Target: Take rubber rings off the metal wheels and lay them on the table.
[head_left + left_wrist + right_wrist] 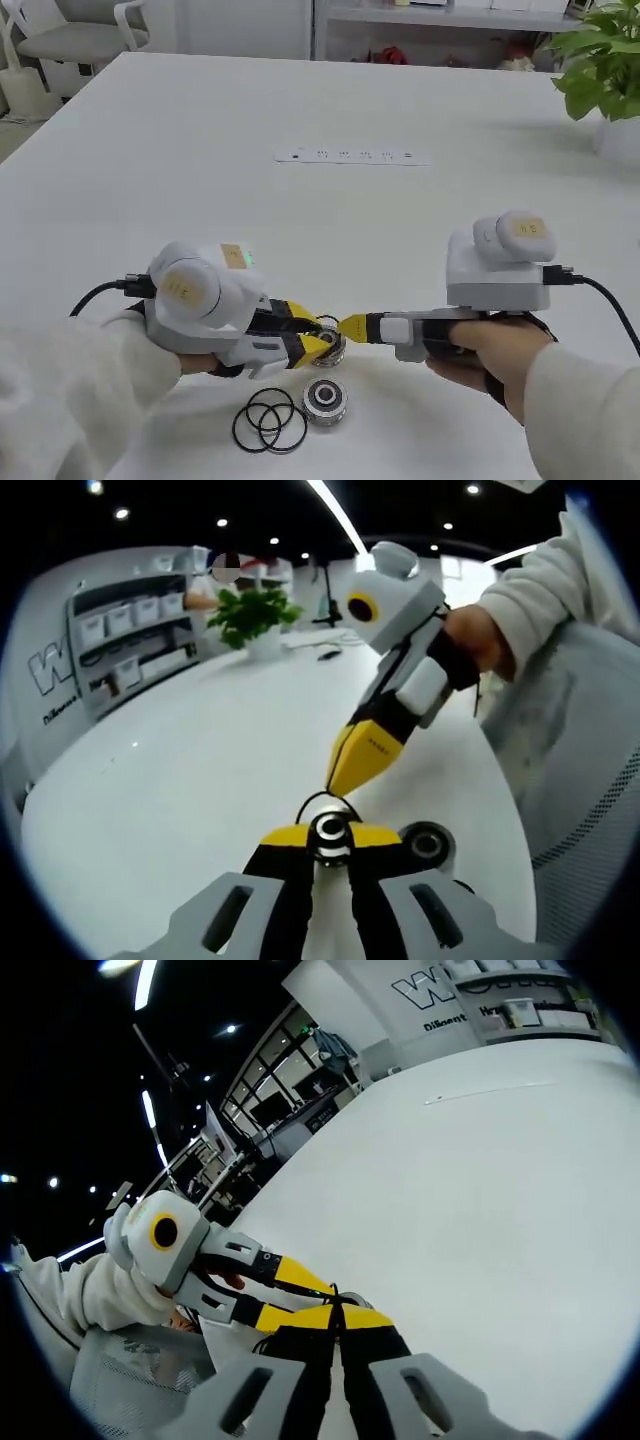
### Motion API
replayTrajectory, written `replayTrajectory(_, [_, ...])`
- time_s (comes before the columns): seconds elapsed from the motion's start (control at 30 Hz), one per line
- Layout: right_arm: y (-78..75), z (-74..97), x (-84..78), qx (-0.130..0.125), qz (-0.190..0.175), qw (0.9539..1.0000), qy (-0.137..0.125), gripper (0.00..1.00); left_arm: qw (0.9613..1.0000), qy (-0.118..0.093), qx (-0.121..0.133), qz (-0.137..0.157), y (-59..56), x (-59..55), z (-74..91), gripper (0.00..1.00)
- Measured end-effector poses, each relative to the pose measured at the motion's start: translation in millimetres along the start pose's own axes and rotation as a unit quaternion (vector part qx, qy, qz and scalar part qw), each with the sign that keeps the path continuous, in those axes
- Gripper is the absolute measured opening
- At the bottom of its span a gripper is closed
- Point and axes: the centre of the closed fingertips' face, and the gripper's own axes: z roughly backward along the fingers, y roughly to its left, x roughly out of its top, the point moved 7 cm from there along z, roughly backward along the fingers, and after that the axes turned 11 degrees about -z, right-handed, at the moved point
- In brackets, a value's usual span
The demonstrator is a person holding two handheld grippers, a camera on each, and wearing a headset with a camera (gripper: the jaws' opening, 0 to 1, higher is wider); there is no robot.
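Head view has both grippers low over the near part of the tabletop (400, 200), tips almost meeting. My left gripper (308, 338) has its jaws pinching a wheel (329, 346) by its sides; I cannot tell whether the wheel clears the surface. My right gripper (350, 327) comes in from 3 o'clock with its jaws pressed together. In the left gripper view a thin black ring (318, 802) loops up off the wheel's rim to that yellow tip. I judge it to be nipped there, partly lifted but not free. A 2nd wheel (325, 398) sits on the tabletop at 6 o'clock of the held one. Loose rings (268, 420) lie overlapping at 8 o'clock of that 2nd wheel.

The risks as I read them:
- The nip on the ring is very small. A fast pull toward 3 o'clock could let it slip out and snap back onto the rim.
- If it releases under stretch, it may flick off the tabletop.
- Pulling off-axis could twist the wheel in the left jaws, dropping it onto the 2nd wheel or scattering the rings.
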Motion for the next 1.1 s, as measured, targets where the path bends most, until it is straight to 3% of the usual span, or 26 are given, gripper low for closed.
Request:
replayTrajectory(0.13, [4.3,2.5,3.0,0.007,-0.002,1.0000,-0.005,0.00,1.0000,-0.002,-0.004,-0.006,1.3,5.2,9.5,0.18])
replayTrajectory(0.33, [9.4,8.5,8.9,0.016,0.001,0.9998,-0.012,0.00,0.9996,-0.001,-0.012,-0.026,4.8,13.8,27.2,0.36])
replayTrajectory(0.57, [22.3,15.5,13.5,0.036,0.003,0.9992,-0.017,0.00,0.9988,-0.024,-0.011,-0.040,6.5,36.1,44.7,0.49])
replayTrajectory(0.73, [32.8,20.3,16.9,0.051,0.000,0.9984,-0.024,0.00,0.9980,-0.053,-0.002,-0.035,2.9,50.0,62.6,0.59])
replayTrajectory(0.87, [37.8,23.2,18.4,0.059,-0.004,0.9978,-0.028,0.00,0.9974,-0.067,0.010,-0.026,1.4,54.2,75.1,0.66])
replayTrajectory(0.93, [41.3,24.3,18.3,0.064,-0.004,0.9976,-0.027,0.00,0.9953,-0.094,0.023,-0.006,-0.9,59.0,82.8,0.69])
replayTrajectory(1.1, [50.8,23.7,16.3,0.081,-0.001,0.9965,-0.021,0.00,0.9966,-0.078,0.025,-0.009,-12.8,50.1,92.9,0.72])
